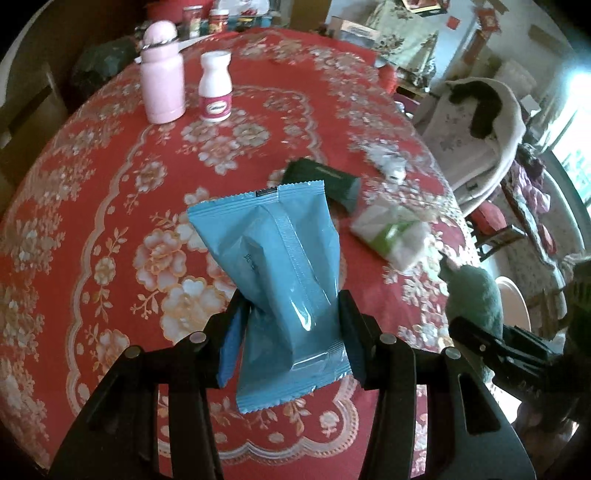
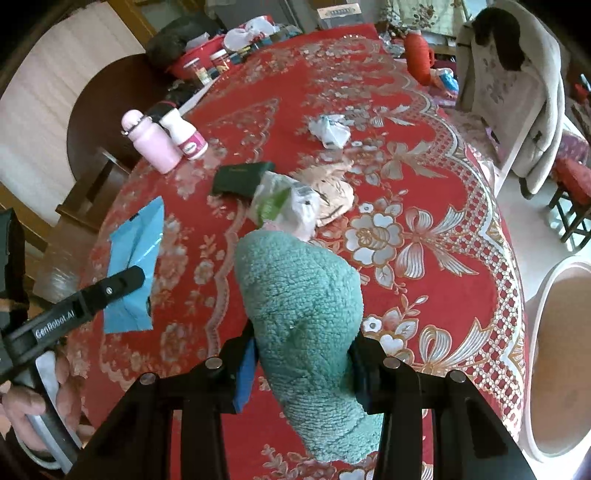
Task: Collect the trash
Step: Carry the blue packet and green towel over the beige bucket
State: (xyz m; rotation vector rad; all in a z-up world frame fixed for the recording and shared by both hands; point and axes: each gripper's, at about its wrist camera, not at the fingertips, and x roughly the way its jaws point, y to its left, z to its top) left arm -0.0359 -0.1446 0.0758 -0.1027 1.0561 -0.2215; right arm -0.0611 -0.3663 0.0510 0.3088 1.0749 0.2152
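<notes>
Overhead, crinkly blue packet (image 1: 288,280), fuzzy green cloth (image 2: 306,314)

A lived-in home, seemingly a dining or living room. The bench wears a red floral tablecloth (image 2: 424,229) and carries household things: a pink flask (image 1: 162,74), a white pill bottle (image 1: 215,86) and jars (image 2: 201,68) at the far end. A fleece coat (image 2: 517,92) hangs over a chair on the right, with floral fabric (image 1: 399,33) draped behind.
</notes>
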